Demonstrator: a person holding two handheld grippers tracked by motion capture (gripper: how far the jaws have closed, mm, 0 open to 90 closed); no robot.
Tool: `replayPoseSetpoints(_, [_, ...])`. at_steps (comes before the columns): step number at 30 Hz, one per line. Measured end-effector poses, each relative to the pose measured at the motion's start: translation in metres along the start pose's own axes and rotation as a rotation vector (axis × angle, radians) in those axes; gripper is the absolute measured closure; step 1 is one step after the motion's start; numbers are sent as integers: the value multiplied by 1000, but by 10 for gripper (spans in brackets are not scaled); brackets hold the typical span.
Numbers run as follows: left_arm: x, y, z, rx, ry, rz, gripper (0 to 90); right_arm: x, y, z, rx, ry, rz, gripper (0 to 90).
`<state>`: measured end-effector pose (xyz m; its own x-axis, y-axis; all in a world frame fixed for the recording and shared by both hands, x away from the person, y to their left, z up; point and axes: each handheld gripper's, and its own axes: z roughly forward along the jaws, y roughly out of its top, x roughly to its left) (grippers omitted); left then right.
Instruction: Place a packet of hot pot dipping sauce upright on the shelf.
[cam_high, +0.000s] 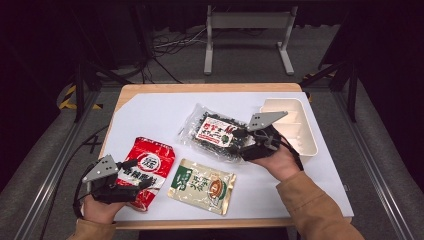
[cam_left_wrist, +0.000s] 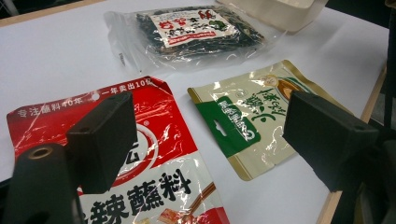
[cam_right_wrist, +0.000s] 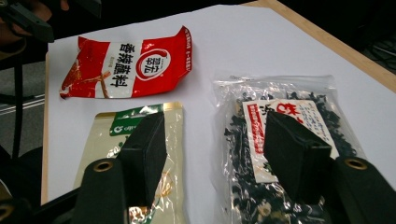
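Observation:
Three packets lie flat on the white sheet. A red and white sauce packet (cam_high: 148, 169) (cam_left_wrist: 154, 154) (cam_right_wrist: 128, 65) is at the front left, and my left gripper (cam_high: 136, 176) (cam_left_wrist: 215, 140) hovers over its near end, open and empty. To the right of the red packet lies a cream and green pouch (cam_high: 202, 185) (cam_left_wrist: 252, 116) (cam_right_wrist: 116, 135). A clear bag of dark dried leaves with a red and white label (cam_high: 215, 131) (cam_left_wrist: 191, 28) (cam_right_wrist: 285, 121) rests farther back. My right gripper (cam_high: 245, 142) (cam_right_wrist: 219, 158) is open at that bag's right end, one jaw above the pouch, the other above the bag.
A cream plastic tray (cam_high: 300, 131) (cam_left_wrist: 280, 14) stands at the table's right side, just behind my right hand. The white sheet (cam_high: 150, 112) covers the wooden table, whose edge (cam_high: 200, 88) shows at the back. A metal stand (cam_high: 247, 22) and cables are on the floor beyond.

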<state>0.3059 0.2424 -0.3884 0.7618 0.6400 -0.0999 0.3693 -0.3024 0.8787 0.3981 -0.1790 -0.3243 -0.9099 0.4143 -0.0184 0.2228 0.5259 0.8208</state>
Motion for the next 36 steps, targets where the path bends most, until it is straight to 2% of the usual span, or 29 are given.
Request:
replayPoseSetpoints(1, [0,-1,0,-2,-5,-3,176,-2,5,7,6,17,3,389])
replayPoseSetpoints(10, [2,-3,2,5,-17,-7,176,-11,20,32,5,82,19,381])
replayPoseSetpoints(17, [2,-4,5,15,-32,-7,176,-11,29,65,60,140,5,355])
replayPoseSetpoints(20, [1,-4,5,16,-34,-6,176,-8,32,80,90,169,-14,309])
replayPoseSetpoints(24, [2,-4,5,11,-30,0,176,-5,33,93,102,176,-39,243])
replayPoseSetpoints(27, [2,-4,4,15,-28,-3,176,-3,34,100,114,181,-41,217])
replayPoseSetpoints(29, [3,-5,4,16,-24,-10,176,-3,35,102,119,181,-42,212])
replayPoseSetpoints(31, [4,-5,2,11,-16,-17,176,-2,35,111,151,198,-31,216])
replayPoseSetpoints(36, [5,-7,-1,9,-8,-16,176,0,34,118,166,212,-42,230])
